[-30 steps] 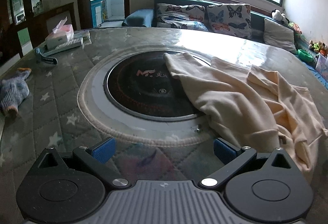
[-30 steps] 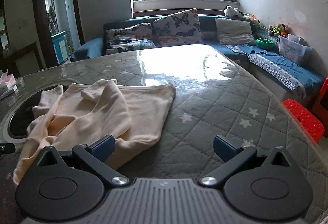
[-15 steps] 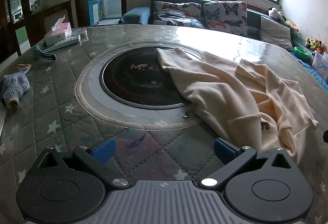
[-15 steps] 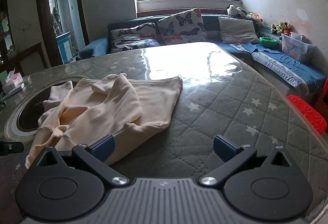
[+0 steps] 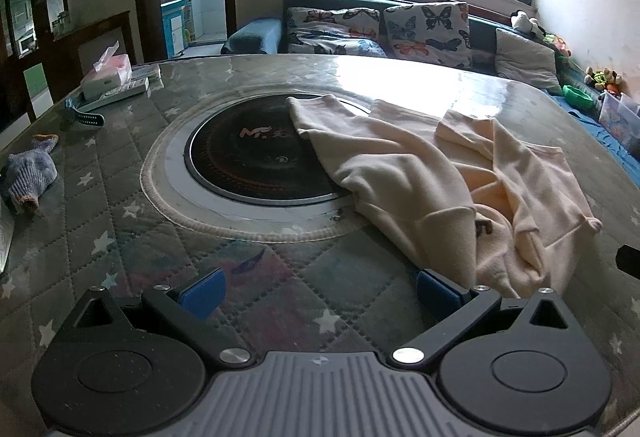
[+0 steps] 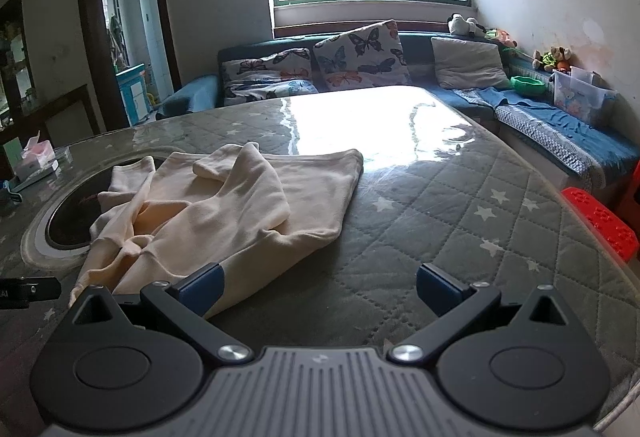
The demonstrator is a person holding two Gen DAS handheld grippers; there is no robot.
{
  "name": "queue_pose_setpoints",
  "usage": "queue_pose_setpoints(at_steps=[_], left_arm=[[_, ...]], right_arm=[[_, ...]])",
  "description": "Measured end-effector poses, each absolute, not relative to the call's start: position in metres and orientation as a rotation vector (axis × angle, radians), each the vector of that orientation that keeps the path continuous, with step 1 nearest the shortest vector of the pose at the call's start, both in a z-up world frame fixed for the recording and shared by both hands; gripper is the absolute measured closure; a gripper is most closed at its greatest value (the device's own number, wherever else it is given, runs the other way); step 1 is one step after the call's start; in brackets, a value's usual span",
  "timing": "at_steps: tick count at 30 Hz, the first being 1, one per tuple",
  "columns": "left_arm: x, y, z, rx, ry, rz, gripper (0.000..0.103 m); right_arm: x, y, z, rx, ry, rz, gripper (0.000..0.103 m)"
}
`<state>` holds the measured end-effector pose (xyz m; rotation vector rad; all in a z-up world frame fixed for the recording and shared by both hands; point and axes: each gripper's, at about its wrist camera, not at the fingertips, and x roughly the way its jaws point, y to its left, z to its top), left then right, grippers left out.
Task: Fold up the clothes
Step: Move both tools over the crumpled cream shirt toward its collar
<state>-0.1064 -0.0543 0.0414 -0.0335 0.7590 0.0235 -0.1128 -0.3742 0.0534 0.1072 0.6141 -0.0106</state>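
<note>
A cream garment (image 5: 420,181) is lying crumpled on the quilted table (image 6: 460,221), partly overlapping the round black hob (image 5: 248,157); the left gripper (image 5: 318,293) and right gripper (image 6: 318,287) are both hovering wide open, gripping nothing.

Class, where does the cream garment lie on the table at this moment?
In the left wrist view, the cream garment lies crumpled right of centre on the quilted table, one end draped over the round black cooktop.
</note>
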Motion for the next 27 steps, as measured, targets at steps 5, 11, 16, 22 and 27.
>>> queue_pose_setpoints(at_steps=[5,11,16,22,27], left_arm=[[-0.114,-0.059,0.045,-0.019,0.753,0.021,0.000],[-0.120,-0.061,0.050,-0.014,0.742,0.018,0.000],[-0.120,-0.060,0.051,-0.009,0.744,0.014,0.000],[-0.116,-0.061,0.050,-0.007,0.755,0.010,0.000],[-0.110,-0.062,0.048,-0.004,0.769,0.002,0.000]], right_arm=[[-0.120,-0.374,0.057,0.110,0.601,-0.004,0.000],[-0.128,-0.373,0.061,0.109,0.593,0.004,0.000],[-0.128,-0.371,0.063,0.105,0.587,0.008,0.000],[-0.127,-0.371,0.062,0.102,0.596,0.011,0.000],[-0.122,-0.370,0.061,0.096,0.607,0.011,0.000]])
